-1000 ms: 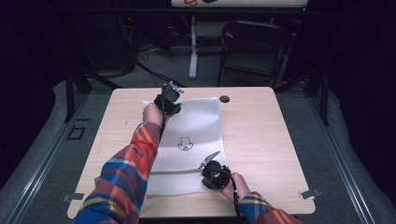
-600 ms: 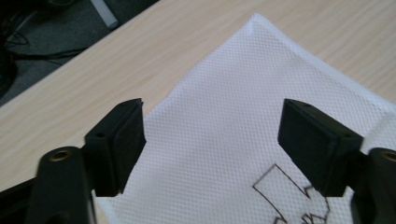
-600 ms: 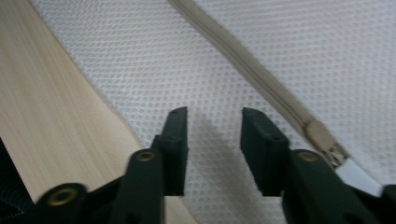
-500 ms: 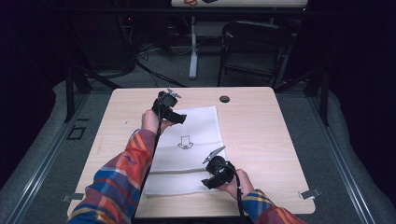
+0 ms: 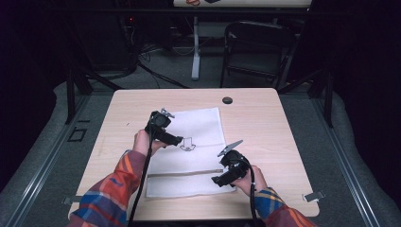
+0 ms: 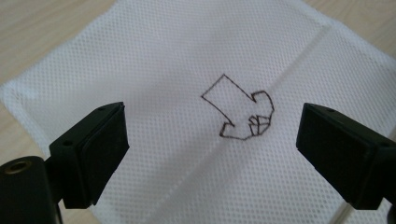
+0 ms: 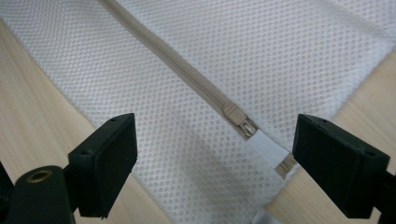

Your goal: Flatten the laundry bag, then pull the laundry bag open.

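Pale wood table (image 5: 279, 123): carries everything, otherwise bare.
White mesh bag (image 5: 198, 127): lies flat mid-table, apparently folded over, drawn arrow (image 6: 238, 109) up; zipper (image 7: 187, 74) runs along near edge.
Left tool (image 5: 176, 140): jaws just opened, nothing between; hovers over arrow, likely after releasing fold.
Right tool (image 5: 218, 180): jaws just opened wide, empty, above zipper pull (image 7: 243, 122).

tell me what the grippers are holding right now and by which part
Nothing. Both the left gripper and the right gripper have just opened and hang over the white mesh bag, jaws apart and off it.
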`<state>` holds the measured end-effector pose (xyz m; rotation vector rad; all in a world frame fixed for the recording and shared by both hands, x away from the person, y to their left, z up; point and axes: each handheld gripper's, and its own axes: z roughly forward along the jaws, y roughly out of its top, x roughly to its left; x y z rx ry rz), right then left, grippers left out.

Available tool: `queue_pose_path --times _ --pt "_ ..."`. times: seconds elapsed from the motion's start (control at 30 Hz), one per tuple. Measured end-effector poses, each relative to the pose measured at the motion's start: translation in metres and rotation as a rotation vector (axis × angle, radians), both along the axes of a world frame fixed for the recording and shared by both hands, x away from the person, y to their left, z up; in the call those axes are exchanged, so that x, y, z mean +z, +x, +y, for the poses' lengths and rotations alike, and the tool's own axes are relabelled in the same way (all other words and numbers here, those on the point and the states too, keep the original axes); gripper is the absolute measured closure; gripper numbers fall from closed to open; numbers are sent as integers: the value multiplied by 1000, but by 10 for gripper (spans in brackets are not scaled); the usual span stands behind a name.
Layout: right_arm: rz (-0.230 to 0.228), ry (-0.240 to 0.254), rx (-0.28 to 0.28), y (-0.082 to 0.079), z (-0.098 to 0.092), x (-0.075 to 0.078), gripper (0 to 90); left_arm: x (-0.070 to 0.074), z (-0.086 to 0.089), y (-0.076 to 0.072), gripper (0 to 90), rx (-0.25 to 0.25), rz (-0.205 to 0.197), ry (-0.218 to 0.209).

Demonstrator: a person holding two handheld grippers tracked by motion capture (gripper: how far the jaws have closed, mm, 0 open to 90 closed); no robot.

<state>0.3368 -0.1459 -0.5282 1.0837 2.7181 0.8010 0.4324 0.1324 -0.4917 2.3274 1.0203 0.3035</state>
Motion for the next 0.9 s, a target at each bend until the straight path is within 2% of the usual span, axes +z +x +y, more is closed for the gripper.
queue_pose_path --times 0.13,0.23,0.37,0.47,0.5,0.57,0.6,0.63,0.73,0.77,0.83,0.9 --pt "-1 -3 -12 2 -7 3 73 -8 6 -14 72 -9 13 -24" --pt "11 -17 -9 5 -12 3 47 -14 7 -20 68 -27 33 -2" --pt "12 -8 -21 9 -17 6 24 -14 8 -25 50 -55 49 0" --pt "15 -8 -26 11 -22 8 14 -14 7 -26 41 -56 49 -7" --pt "18 7 -27 11 -23 8 13 -14 6 -27 41 -57 49 -9" --pt "24 -7 -25 11 -25 7 11 -13 5 -29 36 -58 44 -9" --pt "24 9 -31 11 -25 7 12 -12 4 -30 36 -63 41 -12" --pt "24 -5 -24 12 -26 7 16 -11 3 -31 36 -63 33 -13" --pt "19 -8 -34 12 -28 8 50 -11 -1 -33 35 -78 31 -22" --pt "35 -2 -35 12 -29 8 101 -11 -2 -34 35 -76 28 -15" --pt "30 4 -32 13 -30 7 168 -12 -5 -35 35 -90 33 -20" --pt "39 -14 -34 13 -30 3 237 -13 -8 -36 36 -88 19 -19"
